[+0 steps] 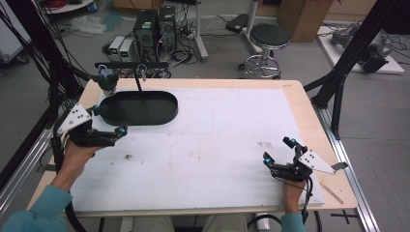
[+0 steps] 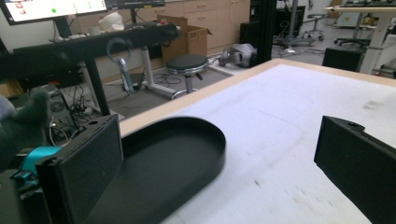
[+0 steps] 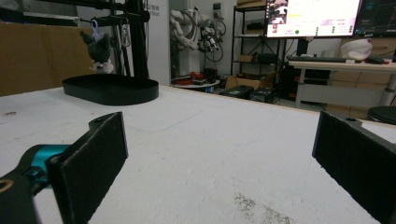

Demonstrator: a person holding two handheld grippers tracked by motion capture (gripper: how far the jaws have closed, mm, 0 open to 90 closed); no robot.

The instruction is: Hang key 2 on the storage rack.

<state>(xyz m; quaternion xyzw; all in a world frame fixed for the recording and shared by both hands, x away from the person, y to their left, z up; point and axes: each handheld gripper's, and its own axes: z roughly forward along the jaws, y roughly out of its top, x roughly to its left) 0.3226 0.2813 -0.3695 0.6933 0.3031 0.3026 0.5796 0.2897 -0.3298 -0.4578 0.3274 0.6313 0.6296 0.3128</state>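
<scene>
A black oval tray [image 1: 138, 107] lies at the table's far left on the white mat [image 1: 217, 140]. Behind it a black stand [image 1: 130, 64] carries a small dark plush keychain [image 1: 107, 79] and a metal clip [image 1: 141, 72] on its crossbar. My left gripper [image 1: 110, 121] is open and empty beside the tray's near left end. In the left gripper view the tray [image 2: 177, 154] lies just ahead between the jaws. My right gripper [image 1: 278, 150] is open and empty at the front right. In the right gripper view the tray [image 3: 112, 88] and the hanging plush [image 3: 99, 51] are far off.
Small dark specks [image 1: 128, 156] and faint stains [image 1: 264, 144] mark the mat. A thin stick [image 1: 331, 189] lies on the wooden edge at the front right. Beyond the table stand a stool [image 1: 270, 36] and computer boxes [image 1: 154, 26] on the floor.
</scene>
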